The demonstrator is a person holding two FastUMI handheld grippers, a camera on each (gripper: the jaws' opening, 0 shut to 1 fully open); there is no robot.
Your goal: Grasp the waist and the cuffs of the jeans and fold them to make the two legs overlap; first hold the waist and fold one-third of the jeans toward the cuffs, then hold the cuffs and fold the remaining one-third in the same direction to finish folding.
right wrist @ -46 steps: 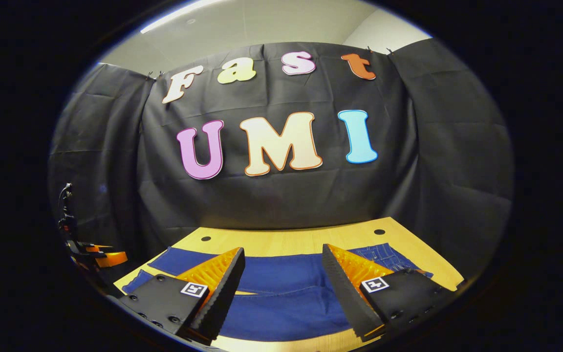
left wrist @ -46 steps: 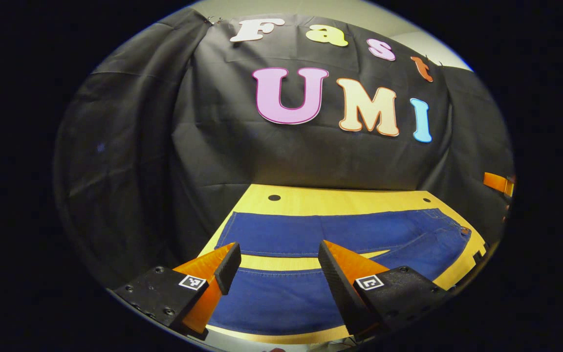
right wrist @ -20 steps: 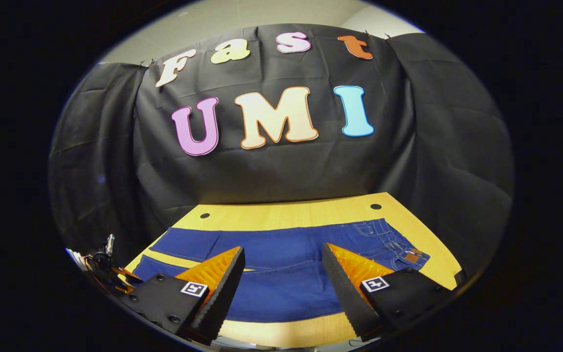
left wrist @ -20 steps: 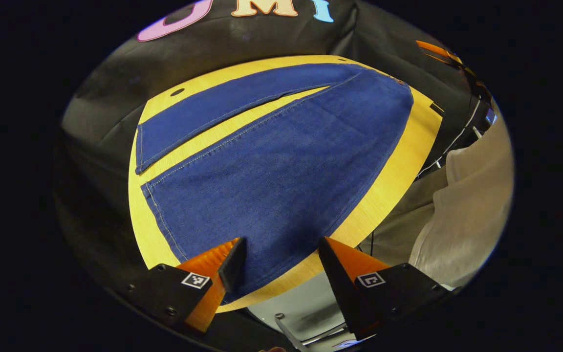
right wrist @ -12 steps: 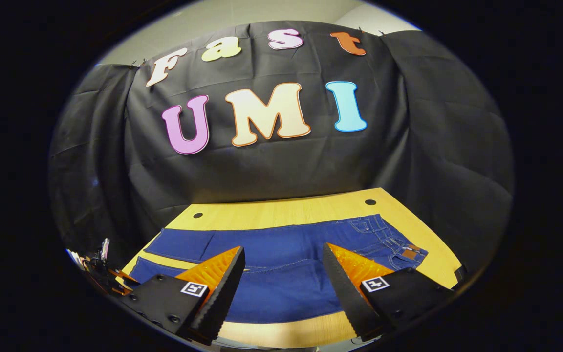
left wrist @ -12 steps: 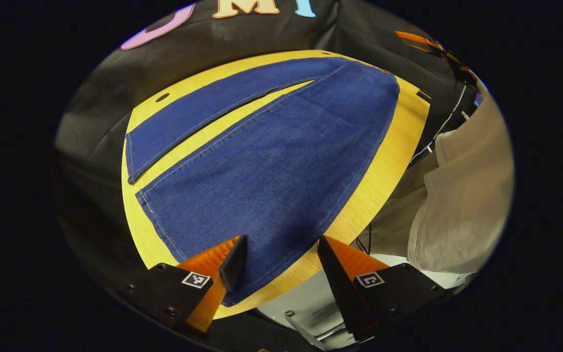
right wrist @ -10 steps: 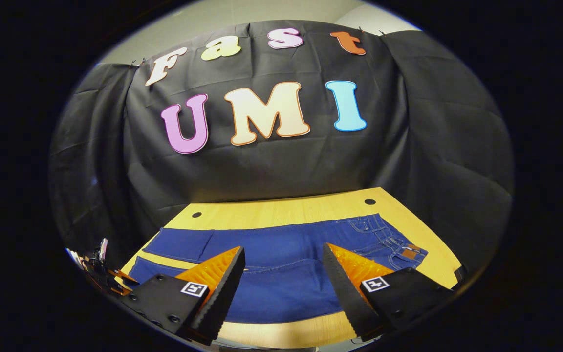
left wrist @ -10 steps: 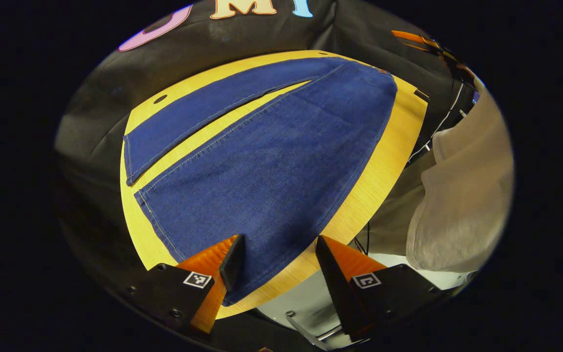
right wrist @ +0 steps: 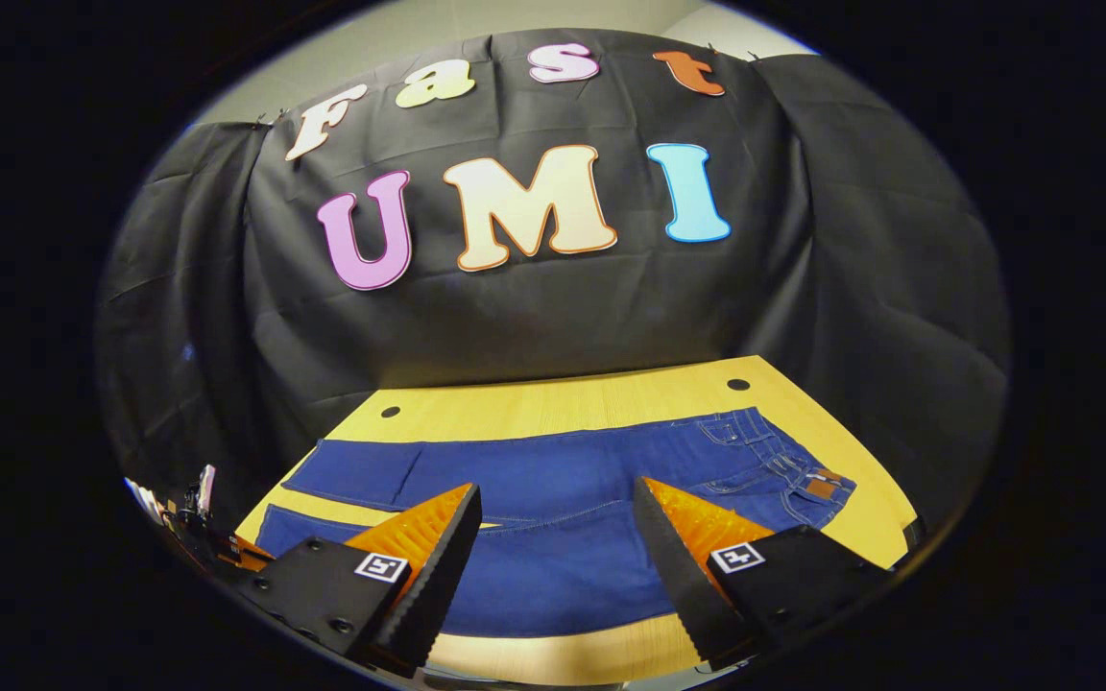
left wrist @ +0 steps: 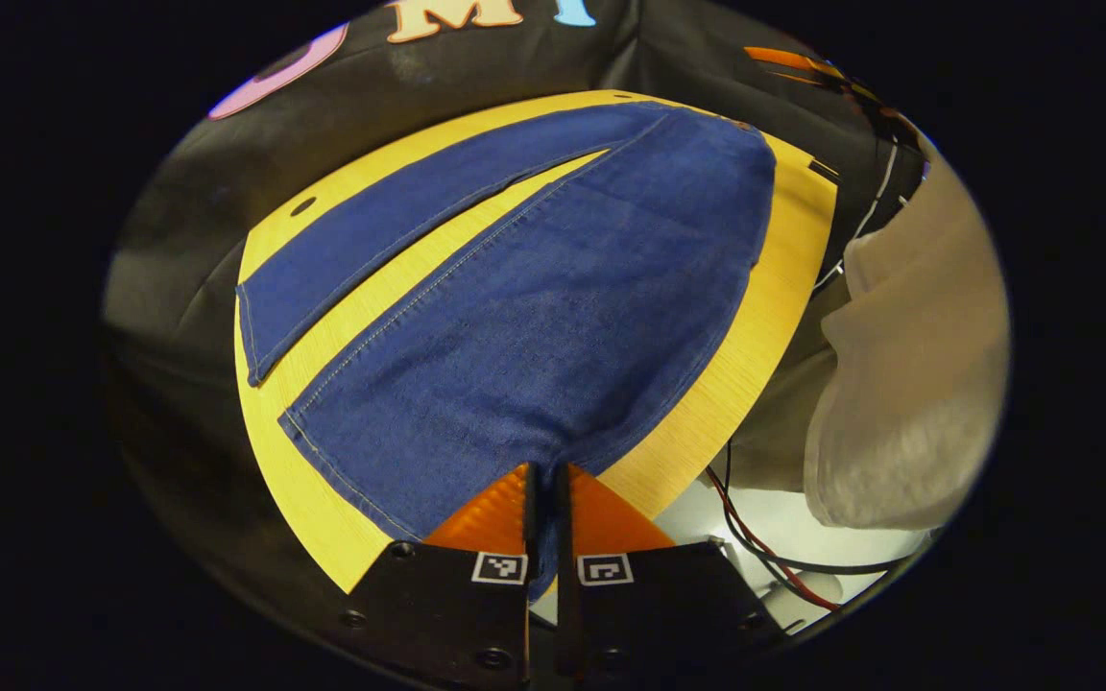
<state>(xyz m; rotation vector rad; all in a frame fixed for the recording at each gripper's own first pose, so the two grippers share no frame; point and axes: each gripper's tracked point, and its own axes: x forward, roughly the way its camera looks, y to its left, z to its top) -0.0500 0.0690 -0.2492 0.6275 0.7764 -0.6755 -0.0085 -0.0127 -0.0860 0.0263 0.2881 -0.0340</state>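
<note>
**Jeans fold: step 1, near leg pinched at cuff end**

- Item: jeans [left wrist: 534, 317], dark blue denim. Laid flat on yellow wooden table [left wrist: 755, 317], legs spread in a V w/ a strip of bare table between them. Far leg lies toward the booth wall; near leg runs along the table's front edge.
- Waist [right wrist: 803, 480]: at the right end in the right gripper view, brown patch showing. Flat, not gripped.
- Left gripper [left wrist: 545, 480]: fingers closed together on the near leg's outer edge, close to the cuff; cloth puckers into the pinch. Sits at the table's front edge.
- Right gripper [right wrist: 558, 561]: jaws wide apart, nothing between them. Hovers above the near leg's mid-section, not touching as far as can be told.
- Person: pale sleeve [left wrist: 908, 355] at right in the left gripper view.
- Step (judged): the leg-overlap fold, only half set up. Cuff end held, waist end not.
- Next calls for: right gripper to shift toward the waist's near corner and clamp it, then both lift the near leg together over the far one, edges matched.
</note>
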